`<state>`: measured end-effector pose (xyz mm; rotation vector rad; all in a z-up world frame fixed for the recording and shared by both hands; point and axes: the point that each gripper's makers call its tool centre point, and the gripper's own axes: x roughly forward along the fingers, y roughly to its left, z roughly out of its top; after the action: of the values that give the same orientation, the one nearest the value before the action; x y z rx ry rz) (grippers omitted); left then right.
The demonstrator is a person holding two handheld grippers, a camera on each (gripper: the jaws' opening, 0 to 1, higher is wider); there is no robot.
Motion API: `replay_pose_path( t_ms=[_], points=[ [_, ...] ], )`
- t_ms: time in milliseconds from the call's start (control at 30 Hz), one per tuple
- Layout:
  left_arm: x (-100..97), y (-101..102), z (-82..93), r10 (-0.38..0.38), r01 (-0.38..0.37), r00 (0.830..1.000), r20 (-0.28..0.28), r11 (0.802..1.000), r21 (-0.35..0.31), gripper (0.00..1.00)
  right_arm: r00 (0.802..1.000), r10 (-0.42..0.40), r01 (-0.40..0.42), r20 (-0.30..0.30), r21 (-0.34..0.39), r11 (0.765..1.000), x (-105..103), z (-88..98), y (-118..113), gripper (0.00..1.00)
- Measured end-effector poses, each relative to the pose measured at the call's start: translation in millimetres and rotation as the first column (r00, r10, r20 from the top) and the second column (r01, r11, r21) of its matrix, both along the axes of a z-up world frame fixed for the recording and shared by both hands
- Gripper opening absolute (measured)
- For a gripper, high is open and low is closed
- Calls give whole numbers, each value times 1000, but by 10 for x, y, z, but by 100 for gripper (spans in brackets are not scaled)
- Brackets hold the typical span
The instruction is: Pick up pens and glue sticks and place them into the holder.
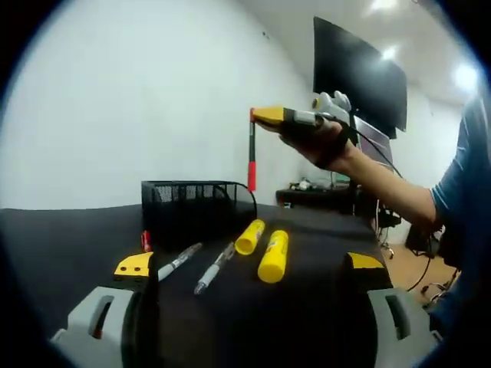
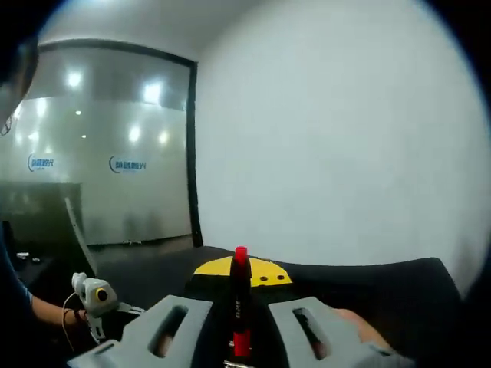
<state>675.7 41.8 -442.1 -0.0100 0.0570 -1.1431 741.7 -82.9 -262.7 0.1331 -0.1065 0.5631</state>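
table (image 1: 307, 307): black top, carries everything below; white wall behind.
monitor (image 1: 360, 73): dark screen on the wall, behind the raised hand.
holder (image 1: 192, 201): black mesh box, upright at the far side of the table, open top.
left gripper (image 1: 249, 280): low over the near edge of the table, jaws wide apart, nothing between them.
right gripper (image 1: 268, 115): held up in a person's hand (image 1: 318, 142), above and to the right of the holder; jaws closed tight on the red pen.
red pen (image 1: 251, 157): hangs vertically from the right gripper, lower end above the holder's right rim. In the right gripper view it sits pinched between the jaws (image 2: 241, 303).
glue sticks: two, yellow (image 1: 274, 255) and (image 1: 250, 236), lying side by side just in front of the holder.
pens: two clear/silver (image 1: 213, 270), (image 1: 179, 261), lying left of the glue sticks, apart from each other.
small red item (image 1: 146, 240): on the table near the left jaw tip, too small to tell what.
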Motion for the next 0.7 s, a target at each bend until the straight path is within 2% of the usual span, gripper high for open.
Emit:
replay_pose_path(
  t_ms=[167,367,700],
  points=[
    [16,23,27,3,-3,1000,-9,1000,-20,96,1000,16,-16,16,-19,1000,217,121,90,3],
    [24,40,54,4,-5,1000,-22,999,-43,96,999,34,-32,22,-66,997,445,150,227,3],
    [2,29,17,-11,10,1000,-21,1000,-22,96,998,54,-49,42,-92,994,710,251,382,3]
  ],
)
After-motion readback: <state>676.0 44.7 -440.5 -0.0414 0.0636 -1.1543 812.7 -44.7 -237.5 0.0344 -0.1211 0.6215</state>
